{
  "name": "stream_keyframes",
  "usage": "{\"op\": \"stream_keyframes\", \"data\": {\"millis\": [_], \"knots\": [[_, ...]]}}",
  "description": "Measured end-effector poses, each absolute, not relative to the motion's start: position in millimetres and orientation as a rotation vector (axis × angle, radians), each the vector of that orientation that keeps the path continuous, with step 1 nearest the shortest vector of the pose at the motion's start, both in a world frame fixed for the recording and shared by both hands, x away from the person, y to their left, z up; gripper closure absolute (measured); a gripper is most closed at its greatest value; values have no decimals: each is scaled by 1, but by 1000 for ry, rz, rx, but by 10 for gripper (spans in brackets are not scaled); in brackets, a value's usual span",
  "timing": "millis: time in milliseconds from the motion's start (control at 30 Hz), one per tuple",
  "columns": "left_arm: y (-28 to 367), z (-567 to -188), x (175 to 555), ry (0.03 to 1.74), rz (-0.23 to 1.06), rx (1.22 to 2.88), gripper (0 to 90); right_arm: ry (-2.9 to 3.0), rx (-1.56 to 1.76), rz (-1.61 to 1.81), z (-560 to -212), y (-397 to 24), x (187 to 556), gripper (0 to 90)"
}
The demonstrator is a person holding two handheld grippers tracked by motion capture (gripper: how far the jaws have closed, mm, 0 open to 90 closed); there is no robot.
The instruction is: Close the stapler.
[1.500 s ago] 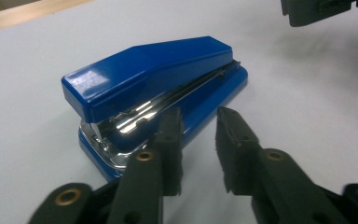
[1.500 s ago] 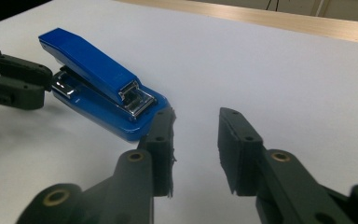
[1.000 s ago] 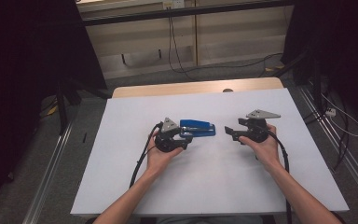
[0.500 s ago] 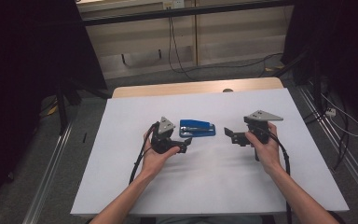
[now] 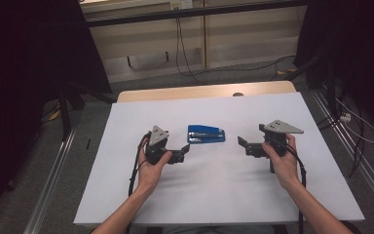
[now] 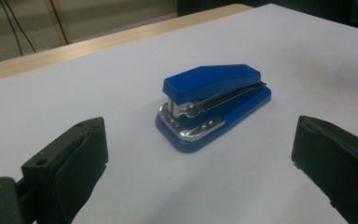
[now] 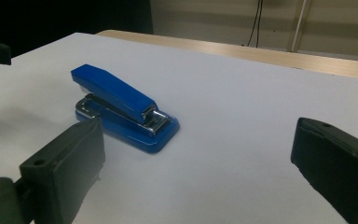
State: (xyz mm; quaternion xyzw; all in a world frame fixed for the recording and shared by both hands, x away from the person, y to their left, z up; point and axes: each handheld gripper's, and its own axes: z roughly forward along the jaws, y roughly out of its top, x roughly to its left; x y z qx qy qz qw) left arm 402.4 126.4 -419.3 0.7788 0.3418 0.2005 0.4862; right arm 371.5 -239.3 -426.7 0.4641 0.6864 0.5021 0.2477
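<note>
A blue stapler (image 5: 206,133) lies flat on the white table top (image 5: 214,195), between the two grippers. My left gripper (image 5: 187,149), held in the left hand, points at it from the left and stands a little short of it. Its jaws have just been opening and are wide apart with nothing between them. My right gripper (image 5: 240,143) faces the stapler from the right, also apart from it, its jaws likewise just opened and empty. The left gripper view looks past that gripper (image 6: 200,177) to the stapler (image 6: 214,100) ahead. In the right gripper view the stapler (image 7: 121,107) lies ahead left of the gripper (image 7: 196,172).
A wooden strip (image 5: 204,91) runs along the table's far edge. Cables (image 5: 185,53) trail over the floor behind it. Dark drapes stand at both sides, and metal rails (image 5: 53,165) run beside the table.
Both grippers have drawn back from the stapler, the left one leftward off its end and the right one slightly rightward. Both pairs of jaws stand wider. The stapler has not moved.
</note>
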Motion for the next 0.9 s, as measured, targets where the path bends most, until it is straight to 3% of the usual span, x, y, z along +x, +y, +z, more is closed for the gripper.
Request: {"op": "stream_keyframes", "data": {"millis": [900], "knots": [[184,-417,361,888,526,1860,41,1786,1277,1291,-423,-264,323,28]]}}
